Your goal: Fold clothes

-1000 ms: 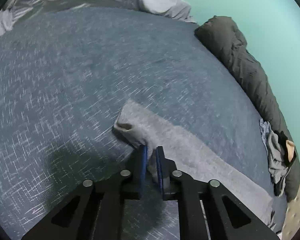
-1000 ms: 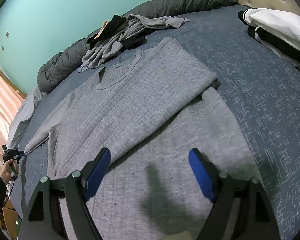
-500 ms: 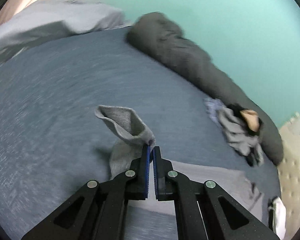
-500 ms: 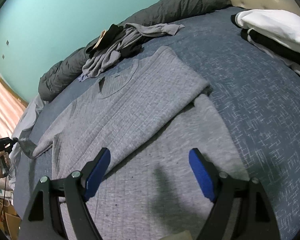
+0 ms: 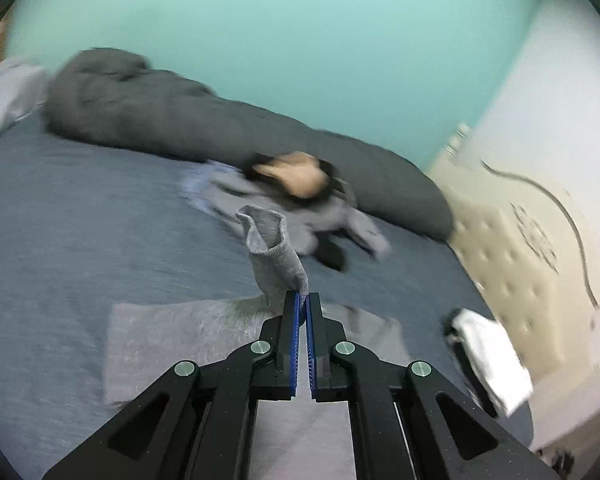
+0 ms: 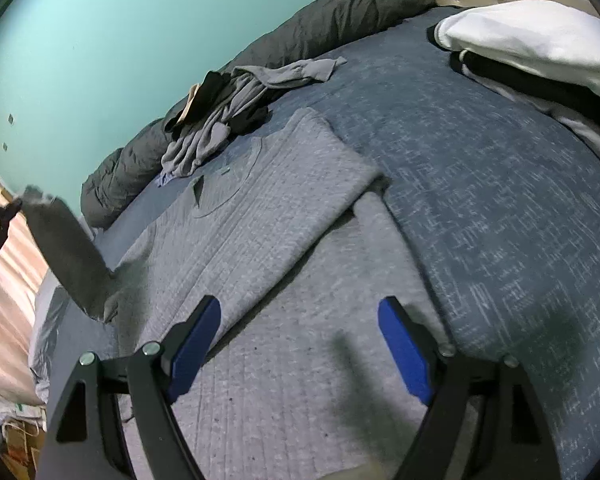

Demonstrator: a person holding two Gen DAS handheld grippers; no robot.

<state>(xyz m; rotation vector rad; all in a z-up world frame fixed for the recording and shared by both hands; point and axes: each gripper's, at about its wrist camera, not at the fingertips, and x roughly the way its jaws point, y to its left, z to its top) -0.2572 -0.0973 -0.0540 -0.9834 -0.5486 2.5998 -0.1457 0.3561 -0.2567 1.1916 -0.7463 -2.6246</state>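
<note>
A grey knit sweater (image 6: 268,216) lies flat on the blue bed, one sleeve folded across its body. My left gripper (image 5: 302,300) is shut on the cuff of the other sleeve (image 5: 272,252) and holds it lifted above the sweater body (image 5: 188,336). In the right wrist view the raised sleeve (image 6: 66,252) hangs at the left, held by the left gripper (image 6: 14,206). My right gripper (image 6: 300,328) is open and empty, hovering over the sweater's lower part.
A pile of grey and black clothes (image 6: 228,112) lies beyond the sweater's collar, next to a rolled dark duvet (image 6: 324,24). White and black folded items (image 6: 532,44) sit at the right. The headboard (image 5: 520,240) is cream. The bed cover (image 6: 500,184) is blue.
My left gripper has lifted the sleeve cuff off the bed and swung it over toward the sweater body. The right gripper has stayed open in about the same place.
</note>
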